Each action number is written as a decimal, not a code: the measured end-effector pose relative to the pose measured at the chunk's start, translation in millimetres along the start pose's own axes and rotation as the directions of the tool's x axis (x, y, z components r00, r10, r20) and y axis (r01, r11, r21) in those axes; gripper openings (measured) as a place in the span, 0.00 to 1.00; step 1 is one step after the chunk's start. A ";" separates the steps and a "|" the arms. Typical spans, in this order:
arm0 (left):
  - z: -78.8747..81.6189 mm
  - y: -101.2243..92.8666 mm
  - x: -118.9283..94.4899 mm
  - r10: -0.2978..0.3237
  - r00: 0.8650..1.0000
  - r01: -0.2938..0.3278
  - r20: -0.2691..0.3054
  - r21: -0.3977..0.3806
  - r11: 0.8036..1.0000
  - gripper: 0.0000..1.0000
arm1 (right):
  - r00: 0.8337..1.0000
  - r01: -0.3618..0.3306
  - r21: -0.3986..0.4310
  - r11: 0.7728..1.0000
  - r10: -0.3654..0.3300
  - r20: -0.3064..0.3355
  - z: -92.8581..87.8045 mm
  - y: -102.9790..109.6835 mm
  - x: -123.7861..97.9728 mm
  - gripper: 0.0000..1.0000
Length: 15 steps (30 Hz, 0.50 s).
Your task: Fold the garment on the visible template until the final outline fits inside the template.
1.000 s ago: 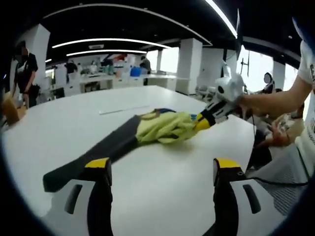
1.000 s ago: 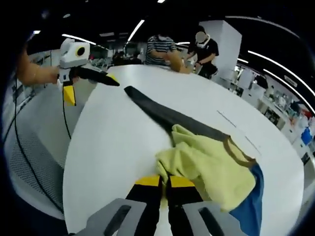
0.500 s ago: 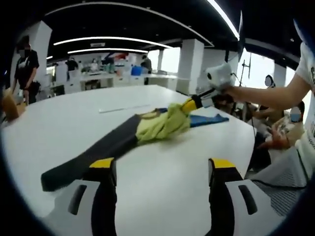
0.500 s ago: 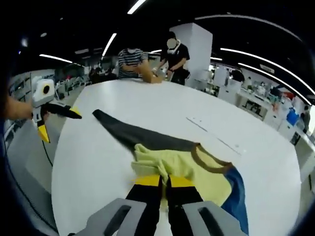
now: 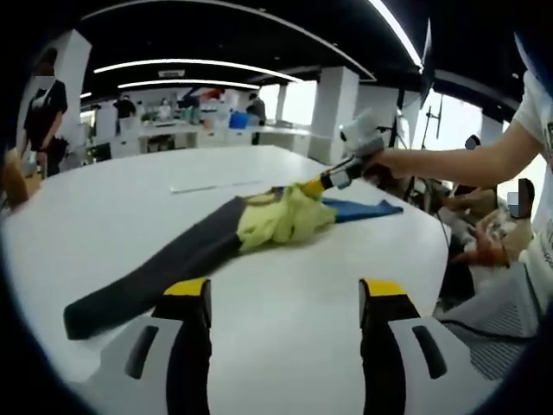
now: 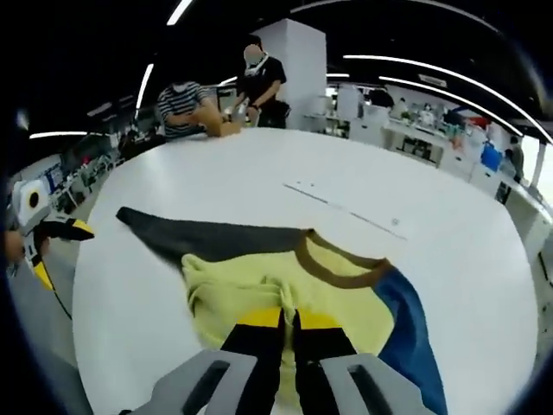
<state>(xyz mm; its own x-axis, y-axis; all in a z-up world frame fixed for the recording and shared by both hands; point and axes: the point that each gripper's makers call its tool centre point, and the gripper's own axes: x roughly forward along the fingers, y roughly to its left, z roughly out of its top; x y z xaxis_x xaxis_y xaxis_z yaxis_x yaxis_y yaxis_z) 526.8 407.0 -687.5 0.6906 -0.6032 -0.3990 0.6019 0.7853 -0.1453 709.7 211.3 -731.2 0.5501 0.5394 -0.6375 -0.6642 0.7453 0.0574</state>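
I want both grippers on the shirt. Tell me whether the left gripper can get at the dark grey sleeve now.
Probably yes. The left gripper hangs open just short of the dark grey sleeve, with only bare table between them. The right gripper is shut on the yellow cloth further along.

I was working in a large open-plan office or lab hall: a dark ceiling with long curved light strips (image 5: 199, 67) ran across the top of the left gripper view, above white square columns (image 5: 333, 114). A broad white table (image 6: 259, 190) filled the middle, with benches of equipment (image 5: 173, 138) at upper left and people (image 6: 194, 108) gathered at the table's far edge in the right gripper view.
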 end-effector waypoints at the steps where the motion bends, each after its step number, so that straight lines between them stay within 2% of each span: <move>1: -0.7 0.7 0.8 0.001 1.000 -0.001 -0.002 -0.005 1.000 0.66 | 1.000 0.000 0.009 1.000 0.000 -0.007 -2.5 -2.5 3.3 0.00; 8: -3.1 2.1 5.7 -0.002 1.000 0.002 -0.008 -0.018 1.000 0.63 | 0.999 0.007 0.058 0.998 -0.004 -0.051 -17.2 -7.6 15.8 0.00; 15: -3.6 2.4 10.9 -0.004 1.000 0.004 -0.010 -0.027 1.000 0.61 | 0.998 0.006 0.089 0.996 0.000 -0.070 -24.4 -17.0 25.6 0.00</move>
<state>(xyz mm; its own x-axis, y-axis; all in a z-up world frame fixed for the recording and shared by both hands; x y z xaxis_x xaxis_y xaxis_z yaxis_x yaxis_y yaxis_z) 534.4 402.8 -695.5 0.6838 -0.6051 -0.4077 0.5938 0.7862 -0.1711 722.7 202.9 -767.2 0.5135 0.5105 -0.6897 -0.6130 0.7807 0.1214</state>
